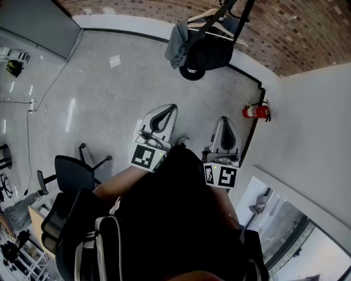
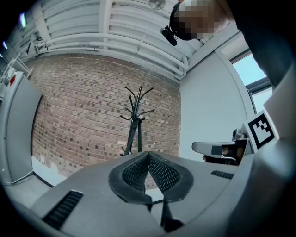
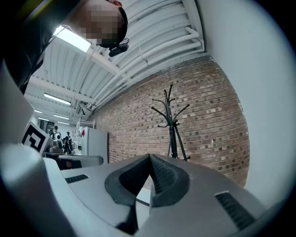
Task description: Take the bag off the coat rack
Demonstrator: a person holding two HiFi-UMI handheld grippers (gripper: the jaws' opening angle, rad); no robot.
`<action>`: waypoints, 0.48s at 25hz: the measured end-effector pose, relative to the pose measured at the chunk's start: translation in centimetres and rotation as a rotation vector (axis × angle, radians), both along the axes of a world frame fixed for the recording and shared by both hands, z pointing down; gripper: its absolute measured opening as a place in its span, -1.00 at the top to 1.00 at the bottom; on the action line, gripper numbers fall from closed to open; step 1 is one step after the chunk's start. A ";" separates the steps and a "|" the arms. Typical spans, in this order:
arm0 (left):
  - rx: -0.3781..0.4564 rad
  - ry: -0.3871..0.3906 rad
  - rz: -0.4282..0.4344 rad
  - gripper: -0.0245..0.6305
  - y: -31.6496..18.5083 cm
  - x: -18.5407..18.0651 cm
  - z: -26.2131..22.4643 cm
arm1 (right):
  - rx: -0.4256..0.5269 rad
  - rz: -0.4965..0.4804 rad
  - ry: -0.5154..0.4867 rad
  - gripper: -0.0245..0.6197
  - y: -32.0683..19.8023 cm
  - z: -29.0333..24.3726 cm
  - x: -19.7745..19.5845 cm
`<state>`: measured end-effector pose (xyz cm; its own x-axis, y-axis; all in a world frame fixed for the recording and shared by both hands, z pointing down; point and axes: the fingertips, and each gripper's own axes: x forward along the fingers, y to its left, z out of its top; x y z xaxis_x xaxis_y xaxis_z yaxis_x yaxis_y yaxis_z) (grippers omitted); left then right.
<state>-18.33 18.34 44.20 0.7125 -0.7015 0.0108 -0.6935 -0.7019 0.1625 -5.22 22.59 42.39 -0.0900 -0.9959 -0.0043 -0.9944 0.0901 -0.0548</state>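
Observation:
In the head view a black coat rack (image 1: 230, 13) stands by the brick wall at the top. A dark bag (image 1: 211, 52) hangs on it beside a grey garment (image 1: 176, 44). Both grippers are held level, well short of the rack. My left gripper (image 1: 164, 110) and right gripper (image 1: 226, 122) are shut with nothing between the jaws. The left gripper view shows the rack (image 2: 136, 120) beyond the closed left gripper (image 2: 148, 153). In the right gripper view the rack (image 3: 172, 125) rises past the closed right gripper (image 3: 150, 156). In both gripper views the jaws hide its lower part, and no bag shows.
A red fire extinguisher (image 1: 256, 112) stands at the wall corner on the right. A black office chair (image 1: 74, 173) is at the lower left, with cables (image 1: 33, 104) on the floor further left. A white cabinet (image 3: 95, 146) stands along the brick wall.

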 end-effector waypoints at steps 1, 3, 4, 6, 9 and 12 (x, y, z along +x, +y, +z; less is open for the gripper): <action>0.012 0.012 -0.017 0.87 0.1 0.3 -0.7 | -0.001 -0.006 -0.005 0.86 0.2 0.1 0.2; 0.046 0.045 -0.046 0.87 0.4 0.8 -2.0 | -0.005 -0.015 -0.017 0.86 0.7 0.2 0.8; 0.066 0.059 -0.058 0.87 0.7 0.9 -2.4 | -0.004 -0.018 -0.027 0.86 1.0 0.2 1.3; 0.086 0.036 -0.076 0.87 1.5 1.2 -2.4 | 0.016 -0.021 -0.053 0.86 1.6 -0.3 2.5; 0.138 -0.082 -0.115 0.87 2.4 1.7 -2.1 | 0.064 -0.026 -0.066 0.86 2.4 -1.1 4.6; 0.146 -0.089 -0.154 0.87 3.3 2.0 -2.1 | 0.061 -0.037 -0.059 0.86 3.5 -0.7 6.2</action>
